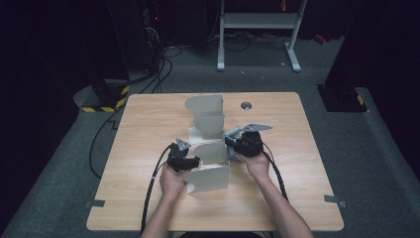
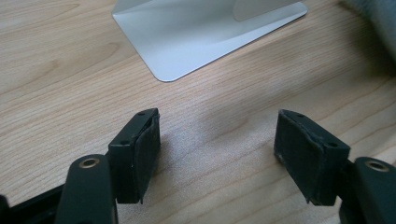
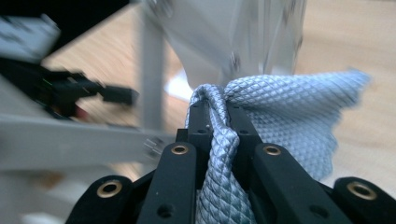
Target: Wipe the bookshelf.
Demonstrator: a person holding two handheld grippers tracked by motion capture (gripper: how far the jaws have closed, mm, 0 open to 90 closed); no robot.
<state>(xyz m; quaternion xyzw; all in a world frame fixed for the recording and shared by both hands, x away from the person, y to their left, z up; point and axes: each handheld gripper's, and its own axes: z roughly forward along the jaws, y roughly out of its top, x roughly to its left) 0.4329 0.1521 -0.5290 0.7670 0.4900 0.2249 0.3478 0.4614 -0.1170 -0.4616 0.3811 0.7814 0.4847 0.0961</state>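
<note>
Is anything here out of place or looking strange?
Nothing stands out. The grey divider rack stands upright on the table; the right tool is shut on a blue-grey cloth, bunched only where it is held.

The high view looks forward and down from above the person's side onto the whole wooden table [image 1: 148, 129] from well back. The left gripper view sits very near the tabletop, facing the grey rack [image 2: 205, 32]'s base plate. The right gripper view, also close, shares that rack [image 3: 224, 37] with the other 2.
</note>
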